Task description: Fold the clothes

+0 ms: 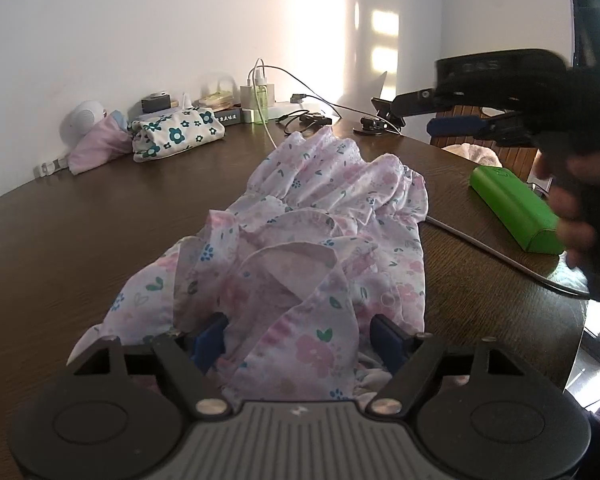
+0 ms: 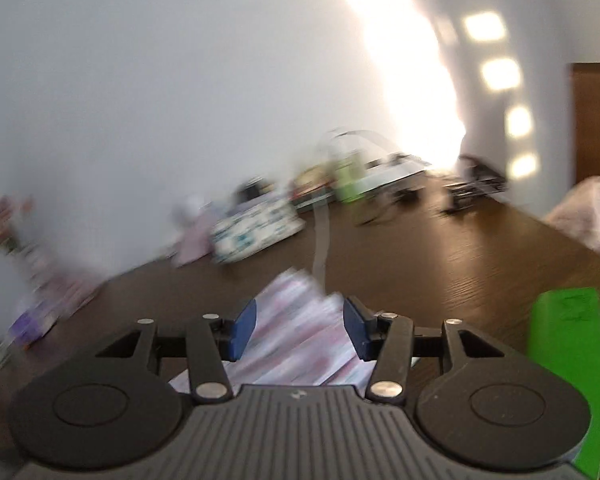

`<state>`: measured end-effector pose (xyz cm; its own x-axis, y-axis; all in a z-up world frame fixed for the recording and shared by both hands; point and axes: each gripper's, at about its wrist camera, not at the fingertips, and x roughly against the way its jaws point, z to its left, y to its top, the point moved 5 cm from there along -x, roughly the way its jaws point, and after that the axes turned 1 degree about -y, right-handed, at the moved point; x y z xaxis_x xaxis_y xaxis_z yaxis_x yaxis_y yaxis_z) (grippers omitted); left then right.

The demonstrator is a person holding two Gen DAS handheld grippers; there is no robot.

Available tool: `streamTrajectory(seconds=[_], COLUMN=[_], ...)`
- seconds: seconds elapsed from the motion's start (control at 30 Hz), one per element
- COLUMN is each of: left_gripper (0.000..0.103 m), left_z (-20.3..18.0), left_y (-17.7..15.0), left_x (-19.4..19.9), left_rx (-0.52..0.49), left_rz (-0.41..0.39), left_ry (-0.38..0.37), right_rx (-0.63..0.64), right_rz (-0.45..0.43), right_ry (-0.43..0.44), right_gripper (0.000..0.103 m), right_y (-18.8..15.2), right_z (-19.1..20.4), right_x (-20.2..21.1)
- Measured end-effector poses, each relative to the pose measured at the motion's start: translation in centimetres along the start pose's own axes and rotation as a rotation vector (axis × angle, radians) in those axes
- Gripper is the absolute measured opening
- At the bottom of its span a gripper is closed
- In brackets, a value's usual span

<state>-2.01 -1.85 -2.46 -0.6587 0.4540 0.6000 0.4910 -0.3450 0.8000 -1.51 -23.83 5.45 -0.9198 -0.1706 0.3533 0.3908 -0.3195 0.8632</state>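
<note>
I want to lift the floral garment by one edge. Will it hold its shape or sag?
The garment would probably sag: it lies rumpled in soft folds on the table. It looks thin and light. Its gathered ruffles may drag and bunch rather than slide flat.

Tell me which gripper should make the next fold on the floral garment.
Left, probably. The left gripper sits low with the crumpled pink floral garment bunched between its open blue pads, on the brown wooden table. The right gripper hangs above the table's far side, open, clear of the cloth.
</note>
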Motion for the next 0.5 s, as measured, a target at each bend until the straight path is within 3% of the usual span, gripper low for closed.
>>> streamTrajectory(seconds=[0.07, 0.27, 0.4, 0.5], left_gripper=[0.075, 0.080, 0.080, 0.080], left_z=[0.3, 3.3, 5.0, 4.2], left_y=[0.5, 2.9, 2.5, 1.4], left_x=[1.0, 7.8, 10.0, 10.5], left_rx=[0.030, 0.114, 0.129, 0.117], left_rz=[-0.028, -0.215, -0.209, -0.171], left_ry=[-0.038, -0.208, -0.245, -0.284], right_rx=[0.012, 0.005, -0.070, -0.068], right_rz=[0.034, 0.147, 0.289, 0.371], right_ry=[0.068, 0.215, 0.398, 0.437], right_gripper=[0.049, 0.049, 0.049, 0.049], right_y=[-0.6, -1.6, -3.0, -4.5], right_z=[0.6, 1.0, 1.4, 2.3], right_x=[0.6, 1.4, 1.4, 0.9])
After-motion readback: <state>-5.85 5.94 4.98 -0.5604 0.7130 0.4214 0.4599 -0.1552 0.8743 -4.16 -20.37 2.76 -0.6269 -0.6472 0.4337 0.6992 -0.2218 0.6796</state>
